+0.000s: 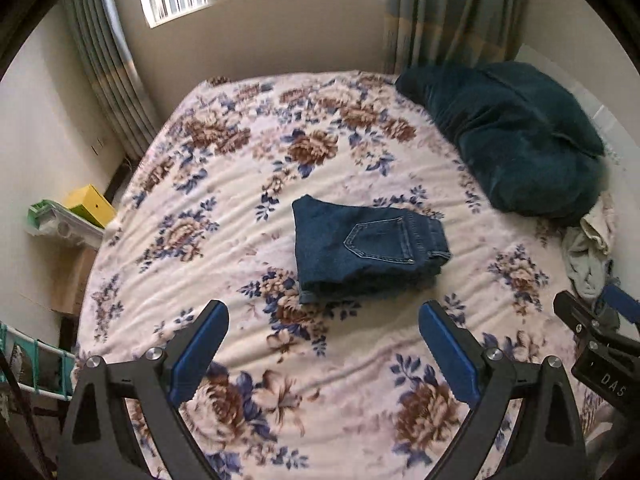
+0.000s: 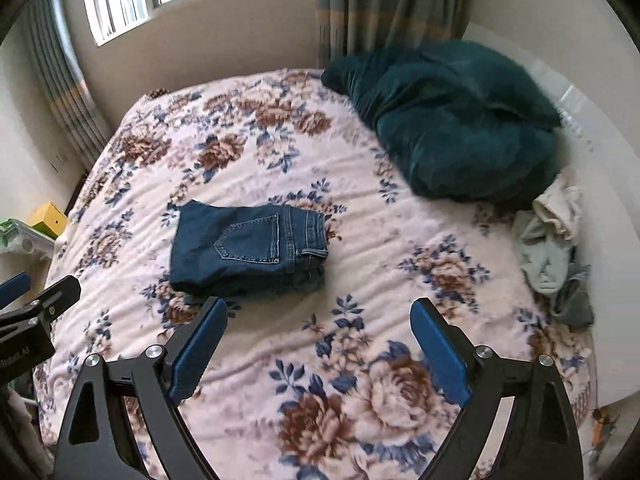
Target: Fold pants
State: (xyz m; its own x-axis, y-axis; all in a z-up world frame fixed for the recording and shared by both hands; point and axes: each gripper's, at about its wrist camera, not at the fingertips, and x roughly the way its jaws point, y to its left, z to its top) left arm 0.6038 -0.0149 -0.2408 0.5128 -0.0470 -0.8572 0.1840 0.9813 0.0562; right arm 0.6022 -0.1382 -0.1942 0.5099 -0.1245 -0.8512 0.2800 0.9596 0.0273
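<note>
I am holding my left gripper (image 1: 324, 320) above the bed, its blue-padded jaws spread wide with nothing between them. My right gripper (image 2: 319, 318) is hanging beside it, jaws likewise spread and empty. The dark blue denim pants (image 1: 366, 248) are lying folded into a compact stack, back pocket up, in the middle of the floral fleece bedspread (image 1: 224, 184), apart from both grippers. A dark teal plush pillow (image 1: 516, 136) is sitting near the far right corner.

Bare bedspread (image 1: 224, 216) lies open all around the folded jeans (image 1: 368, 248). A dark green pillow (image 1: 516, 140) and crumpled clothes (image 1: 588, 256) crowd the right edge.
</note>
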